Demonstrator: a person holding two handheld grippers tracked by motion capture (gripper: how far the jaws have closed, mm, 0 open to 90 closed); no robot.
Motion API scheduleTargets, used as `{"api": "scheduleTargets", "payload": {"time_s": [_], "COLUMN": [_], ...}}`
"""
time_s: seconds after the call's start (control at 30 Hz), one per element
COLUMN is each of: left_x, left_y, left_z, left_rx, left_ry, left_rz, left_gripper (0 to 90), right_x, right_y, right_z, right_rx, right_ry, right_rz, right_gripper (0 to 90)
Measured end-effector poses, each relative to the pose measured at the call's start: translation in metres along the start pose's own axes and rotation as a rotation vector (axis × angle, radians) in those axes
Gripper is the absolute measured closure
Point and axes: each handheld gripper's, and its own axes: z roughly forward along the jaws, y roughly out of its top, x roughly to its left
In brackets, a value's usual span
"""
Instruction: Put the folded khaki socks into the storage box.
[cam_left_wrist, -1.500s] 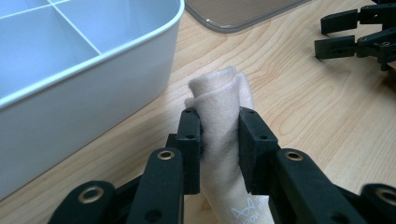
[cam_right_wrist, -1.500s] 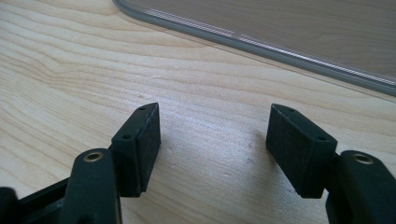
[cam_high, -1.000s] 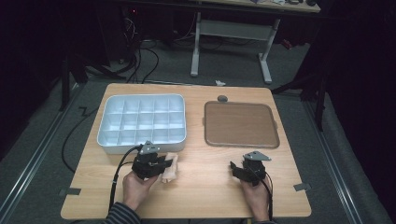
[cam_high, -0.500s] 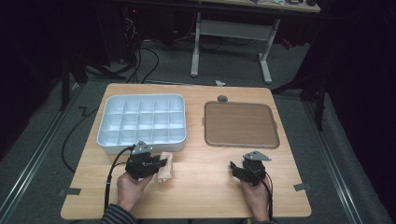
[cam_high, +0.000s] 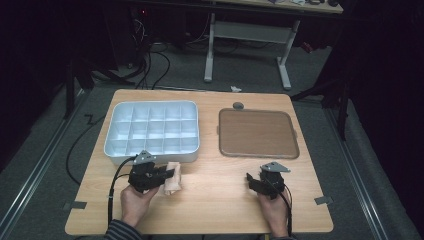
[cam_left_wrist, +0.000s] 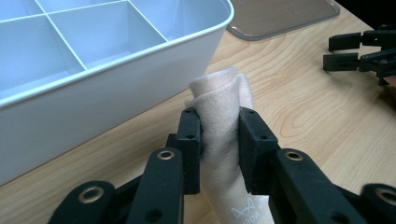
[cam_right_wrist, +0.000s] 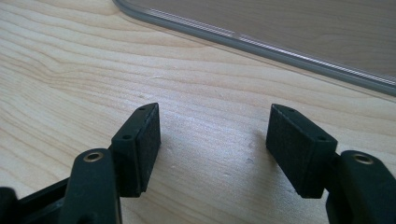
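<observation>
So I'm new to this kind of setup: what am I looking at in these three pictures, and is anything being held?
No robot here: a person sits at a wooden table and holds a hand-operated gripper in each hand. The high view looks down from above the table. The other two pictures come from small cameras riding on the grippers, looking along their black fingers.

On the table lie a white tray with compartments and, beside it, a flat brownish lid.

The left gripper is shut on a rolled cream cloth, just in front of the white tray; its fingers press the roll from both sides. The right gripper is open with nothing between its fingers, low over bare wood near the lid.
</observation>
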Motion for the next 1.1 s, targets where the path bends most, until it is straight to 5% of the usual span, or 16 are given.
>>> {"api": "scheduleTargets", "payload": {"time_s": [1.1], "left_x": [0.019], "left_y": [0.0], "left_z": [-0.026], "left_rx": [-0.038], "left_ry": [0.022], "left_rz": [-0.047], "left_gripper": [72.5], "right_x": [0.0], "right_y": [0.0], "right_z": [0.0], "right_rx": [0.0], "right_ry": [-0.001], "right_rz": [-0.002], "right_gripper": [35.3]}}
